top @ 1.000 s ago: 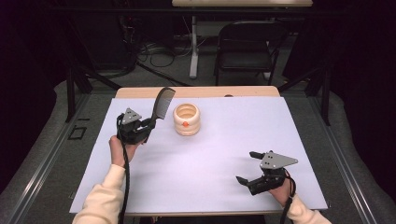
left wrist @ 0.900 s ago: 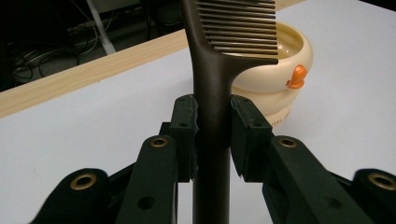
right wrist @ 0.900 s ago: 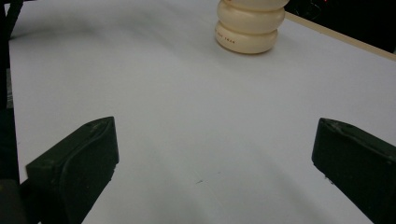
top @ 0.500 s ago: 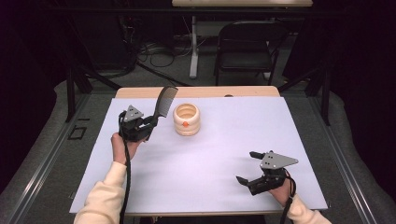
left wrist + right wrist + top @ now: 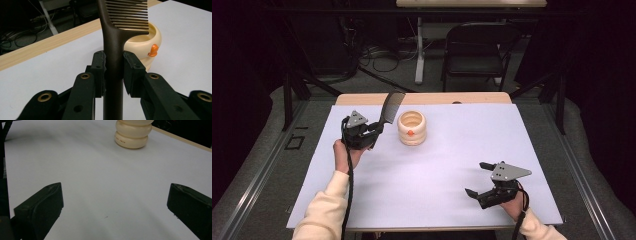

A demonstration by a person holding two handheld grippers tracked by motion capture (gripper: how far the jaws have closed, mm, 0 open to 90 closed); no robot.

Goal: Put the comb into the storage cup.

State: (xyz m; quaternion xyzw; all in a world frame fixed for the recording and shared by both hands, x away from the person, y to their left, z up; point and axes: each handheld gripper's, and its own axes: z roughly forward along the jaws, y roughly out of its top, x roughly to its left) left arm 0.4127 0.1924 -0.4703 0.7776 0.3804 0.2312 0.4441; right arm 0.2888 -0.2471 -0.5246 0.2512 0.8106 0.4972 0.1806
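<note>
A dark brown comb (image 5: 392, 106) (image 5: 113, 42) stands upright in my left gripper (image 5: 374, 131) (image 5: 113, 70), whose jaws are shut on its handle. The teeth end rises just left of a cream ribbed cup (image 5: 411, 128) (image 5: 146, 47) with a small orange mark on its side. The cup (image 5: 132, 133) stands near the back middle of the white table sheet (image 5: 442, 165). My right gripper (image 5: 478, 178) (image 5: 112, 205) rests at the front right, jaws open wide, nothing between them.
A wooden table edge (image 5: 427, 98) runs along the back of the sheet. Behind the table stand a black folding chair (image 5: 474, 50) and a dark floor with cables (image 5: 377, 55). Bare sheet lies between the two grippers.
My left gripper has carried the comb a little to the right, closer to the cup. The right gripper has stayed put.
</note>
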